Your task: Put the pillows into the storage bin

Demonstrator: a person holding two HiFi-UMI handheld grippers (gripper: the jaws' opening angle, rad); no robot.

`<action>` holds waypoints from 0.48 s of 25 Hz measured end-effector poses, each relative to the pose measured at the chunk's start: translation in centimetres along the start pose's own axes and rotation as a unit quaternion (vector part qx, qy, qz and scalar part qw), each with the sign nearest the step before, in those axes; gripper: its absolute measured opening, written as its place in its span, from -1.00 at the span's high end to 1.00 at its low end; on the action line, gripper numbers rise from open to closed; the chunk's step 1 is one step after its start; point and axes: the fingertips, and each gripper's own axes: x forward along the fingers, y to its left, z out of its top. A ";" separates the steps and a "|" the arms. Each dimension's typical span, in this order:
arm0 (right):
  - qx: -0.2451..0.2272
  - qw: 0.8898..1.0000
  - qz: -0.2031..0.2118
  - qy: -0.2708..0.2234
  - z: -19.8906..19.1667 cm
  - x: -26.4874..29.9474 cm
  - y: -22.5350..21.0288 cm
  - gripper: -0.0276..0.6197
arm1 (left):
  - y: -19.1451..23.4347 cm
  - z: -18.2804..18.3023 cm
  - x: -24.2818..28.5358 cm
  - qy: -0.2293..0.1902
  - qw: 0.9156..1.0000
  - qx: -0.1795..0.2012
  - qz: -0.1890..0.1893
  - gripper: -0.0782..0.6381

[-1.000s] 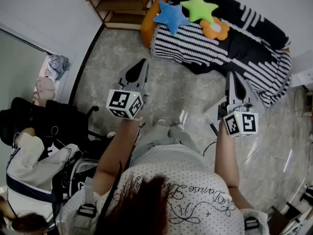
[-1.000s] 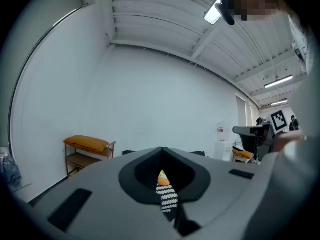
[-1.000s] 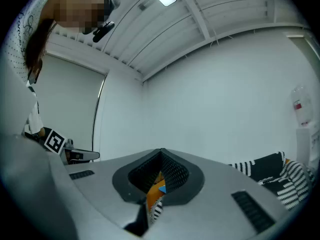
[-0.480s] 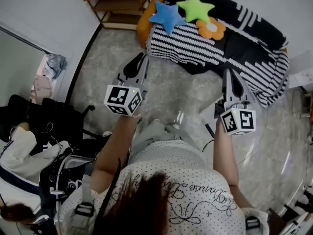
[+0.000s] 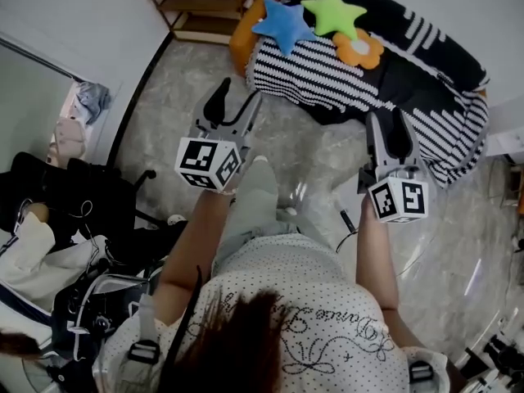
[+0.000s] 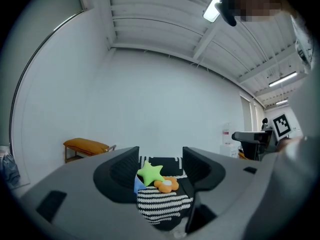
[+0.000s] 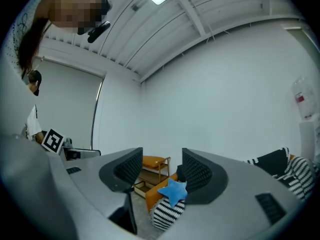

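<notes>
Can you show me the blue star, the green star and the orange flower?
blue star [image 5: 284, 27], head view, its middle.
green star [image 5: 332, 12], head view, its middle.
orange flower [image 5: 359, 47], head view, its middle.

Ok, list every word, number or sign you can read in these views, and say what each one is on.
Shirt print: cursive lettering, too curly and small to read with any certainty.
Left cube: square black-and-white marker pattern, no letters.
Right cube: same kind of marker, no letters.
White container's red label: too small to read.
Nothing else legible.
</notes>
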 end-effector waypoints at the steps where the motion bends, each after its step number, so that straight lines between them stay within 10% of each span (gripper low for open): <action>1: -0.003 1.000 0.001 -0.006 0.1 0.8 0.0 0.08 | 0.6 -0.1 0.7 -0.001 1.000 -0.003 0.001 0.04; 12: -0.008 1.000 0.019 -0.016 -0.9 15.6 0.7 -0.37 | 10.4 0.1 11.1 -0.001 0.999 -0.013 -0.032 -0.37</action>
